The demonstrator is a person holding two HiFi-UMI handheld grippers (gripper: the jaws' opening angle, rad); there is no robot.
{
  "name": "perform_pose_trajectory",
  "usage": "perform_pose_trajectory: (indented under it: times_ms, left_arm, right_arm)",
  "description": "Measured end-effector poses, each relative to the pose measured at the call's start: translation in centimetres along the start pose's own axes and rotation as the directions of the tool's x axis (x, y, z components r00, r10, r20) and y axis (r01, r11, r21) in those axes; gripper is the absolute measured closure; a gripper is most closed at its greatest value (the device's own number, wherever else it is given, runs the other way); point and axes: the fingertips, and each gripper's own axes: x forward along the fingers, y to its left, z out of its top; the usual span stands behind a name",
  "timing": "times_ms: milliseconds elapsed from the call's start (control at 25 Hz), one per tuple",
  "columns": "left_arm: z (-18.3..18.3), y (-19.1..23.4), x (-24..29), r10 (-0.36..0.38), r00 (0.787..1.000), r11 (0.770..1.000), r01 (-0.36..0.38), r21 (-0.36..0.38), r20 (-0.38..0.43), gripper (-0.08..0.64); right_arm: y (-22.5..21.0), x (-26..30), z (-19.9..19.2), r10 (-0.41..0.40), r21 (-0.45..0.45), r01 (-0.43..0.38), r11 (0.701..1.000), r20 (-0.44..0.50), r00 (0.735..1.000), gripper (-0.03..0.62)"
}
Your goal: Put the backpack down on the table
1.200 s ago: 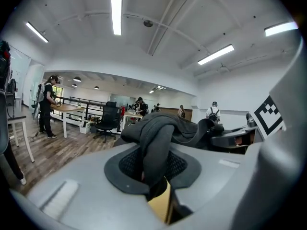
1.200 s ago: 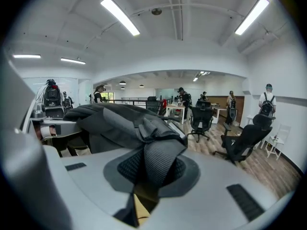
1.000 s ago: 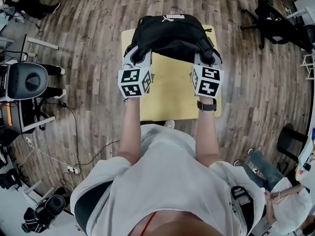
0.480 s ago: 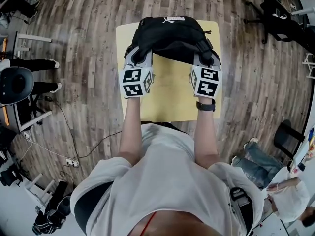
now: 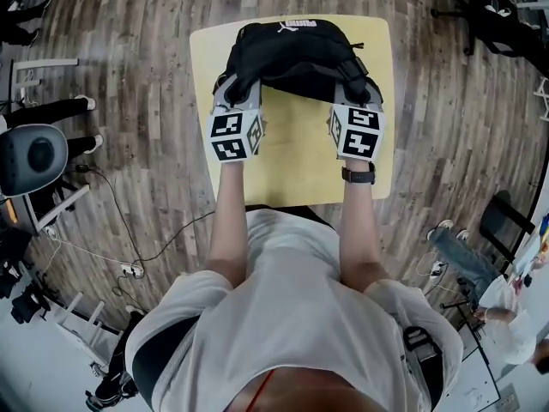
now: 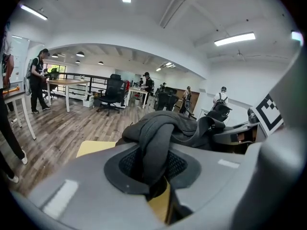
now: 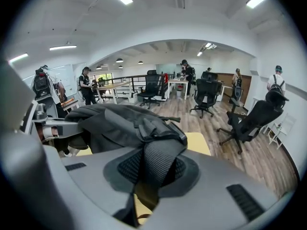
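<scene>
The black backpack [image 5: 296,54] is held over the far half of the yellow table [image 5: 300,166]; whether it touches the top cannot be told. Its left strap [image 6: 156,145] is clamped between the jaws of the left gripper [image 5: 238,91], its right strap [image 7: 156,164] between those of the right gripper [image 5: 357,91].
</scene>
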Motion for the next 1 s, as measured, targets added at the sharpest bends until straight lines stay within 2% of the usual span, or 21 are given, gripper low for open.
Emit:
perform_pose_trajectory:
  times_ms: [440, 720, 1000]
  left_arm:
    - [-4.5, 1.7, 3.1, -0.024, 0.997, 1.000, 0.024, 0.002, -0.080, 0.497]
    - [-6.7, 1.9, 4.1, -0.065, 0.993, 0.996, 0.070, 0.050, -0.102, 0.494]
    - [-10.4, 3.1, 4.5, -0.086, 0.974, 0.995, 0.094, 0.027, -0.210, 0.458]
  right_arm:
    - [0.0, 3.7, -3.7, -0.012, 0.017, 0.013, 1.000, -0.050, 0.999, 0.526]
    - [-0.4, 5.1, -6.2, -0.016, 0.046, 0.019, 0.999, -0.065, 0.998, 0.525]
    - [0.1, 6.2, -9.6, -0.017, 0.072, 0.026, 0.997, -0.132, 0.991, 0.508]
